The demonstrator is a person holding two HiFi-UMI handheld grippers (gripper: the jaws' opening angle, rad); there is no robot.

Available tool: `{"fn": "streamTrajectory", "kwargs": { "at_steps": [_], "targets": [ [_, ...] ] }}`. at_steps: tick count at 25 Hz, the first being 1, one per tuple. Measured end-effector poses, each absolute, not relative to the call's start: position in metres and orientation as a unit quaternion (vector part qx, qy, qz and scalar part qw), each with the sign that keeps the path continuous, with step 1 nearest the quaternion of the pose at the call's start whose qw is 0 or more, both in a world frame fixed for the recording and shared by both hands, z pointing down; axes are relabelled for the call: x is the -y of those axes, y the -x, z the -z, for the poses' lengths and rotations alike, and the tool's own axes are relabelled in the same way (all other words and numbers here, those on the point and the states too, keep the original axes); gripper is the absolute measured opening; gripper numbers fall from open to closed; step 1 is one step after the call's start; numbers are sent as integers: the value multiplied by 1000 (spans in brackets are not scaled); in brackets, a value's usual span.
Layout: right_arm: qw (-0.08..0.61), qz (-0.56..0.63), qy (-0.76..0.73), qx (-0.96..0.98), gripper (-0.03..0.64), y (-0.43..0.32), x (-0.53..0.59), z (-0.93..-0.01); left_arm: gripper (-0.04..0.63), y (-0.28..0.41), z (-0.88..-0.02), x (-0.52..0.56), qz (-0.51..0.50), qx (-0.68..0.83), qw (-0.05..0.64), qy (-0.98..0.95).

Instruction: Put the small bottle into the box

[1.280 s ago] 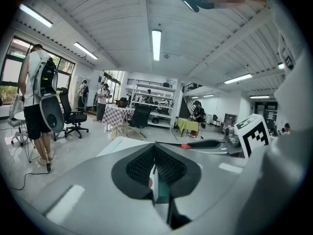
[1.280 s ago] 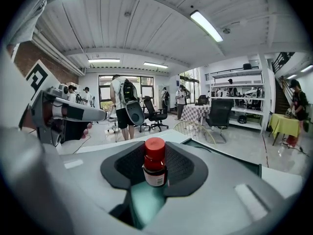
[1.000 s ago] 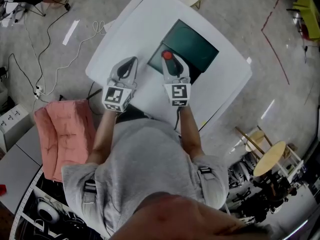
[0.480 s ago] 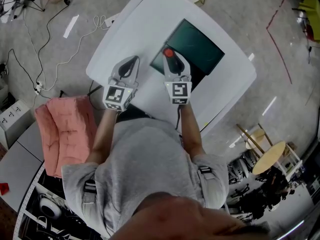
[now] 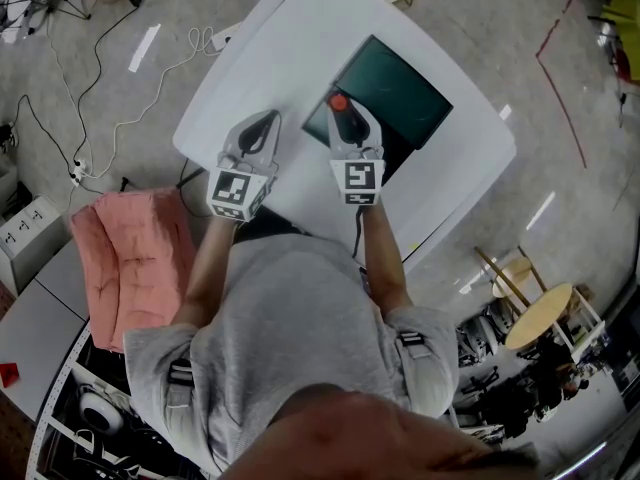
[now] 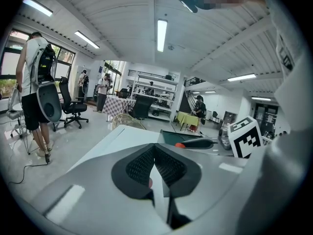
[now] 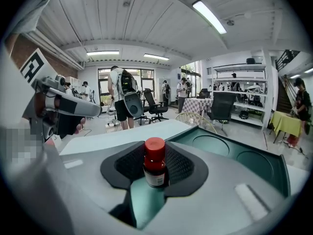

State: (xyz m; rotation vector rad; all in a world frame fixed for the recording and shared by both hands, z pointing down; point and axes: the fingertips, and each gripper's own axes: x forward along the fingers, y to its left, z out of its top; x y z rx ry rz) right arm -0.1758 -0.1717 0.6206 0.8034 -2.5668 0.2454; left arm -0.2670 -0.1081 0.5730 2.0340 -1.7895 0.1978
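Head view: on my white bench sits the dark green rectangular box, and I place everything from it. My right tongs reach over the box's left part, clamped on the small dark bottle with a red cap. My left tongs hang over bare bench left of the box, clear of its wall.

Left gripper view: the left tongs are clenched, their ribbed black pads meeting at the tips with nothing caught between them. Past them to the right I see the box, with the right tongs and the bottle's red cap above it.

Right gripper view: the right tongs grasp the bottle upright, pads pressing its body on both sides, its white label facing me. Green box floor shows beneath the bottle, and the box with its round recesses stretches off to the right. I cannot tell whether the bottle's base touches that floor.
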Motion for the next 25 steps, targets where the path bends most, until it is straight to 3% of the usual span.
{"fn": "streamTrajectory", "kwargs": {
  "at_steps": [7,9,12,22,25],
  "targets": [
    [215,-93,-286,929,143,180,168,-621,12,266,-569,103,-69,644,207,-734],
    [208,-101,-278,932,207,182,165,-620,12,266,-568,102,-67,644,206,-733],
    [201,-107,-278,933,227,182,164,-617,12,266,-565,99,-65,646,203,-733],
    [176,-96,-292,935,227,173,162,-589,12,266,-545,90,-50,652,188,-733],
    [160,-84,-303,936,200,165,162,-575,12,264,-535,87,-45,654,177,-734]
  ]
}}
